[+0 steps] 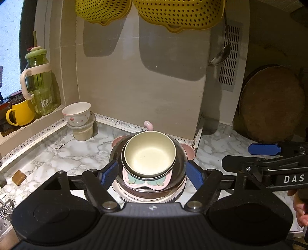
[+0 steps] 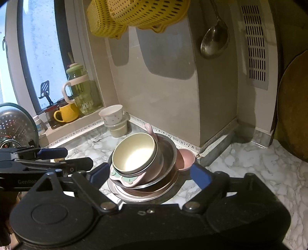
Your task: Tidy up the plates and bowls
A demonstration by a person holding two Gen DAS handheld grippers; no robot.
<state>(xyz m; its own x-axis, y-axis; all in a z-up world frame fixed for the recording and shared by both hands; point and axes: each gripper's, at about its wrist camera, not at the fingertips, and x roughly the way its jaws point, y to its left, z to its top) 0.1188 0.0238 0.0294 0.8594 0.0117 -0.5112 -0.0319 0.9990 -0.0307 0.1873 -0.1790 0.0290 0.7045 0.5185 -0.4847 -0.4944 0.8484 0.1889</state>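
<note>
A stack of dishes stands on the marble counter (image 1: pixel 57 159). On top is a cream bowl (image 1: pixel 150 153) (image 2: pixel 134 152), tilted in the right wrist view. It rests in a pink animal-shaped dish (image 1: pixel 146 181) (image 2: pixel 127 178) inside a steel bowl (image 1: pixel 181 165) (image 2: pixel 169 153), on flat plates (image 1: pixel 150 198) (image 2: pixel 142 194). A pink bowl (image 2: pixel 185 156) sits behind the stack. My left gripper (image 1: pixel 152 174) is open, its blue pads on either side of the stack. My right gripper (image 2: pixel 149 174) is open just in front of the stack and shows side-on in the left wrist view (image 1: pixel 263 152).
A floral bowl (image 1: pixel 77 113) sits on a lidded plastic tub (image 1: pixel 82 130) at the back left. A yellow mug (image 1: pixel 20 113) and a green jar (image 1: pixel 40 84) stand on the sill. Yellow colanders (image 1: pixel 173 13) and a ladle (image 1: pixel 221 53) hang above. A round wooden board (image 1: pixel 273 103) leans at the right.
</note>
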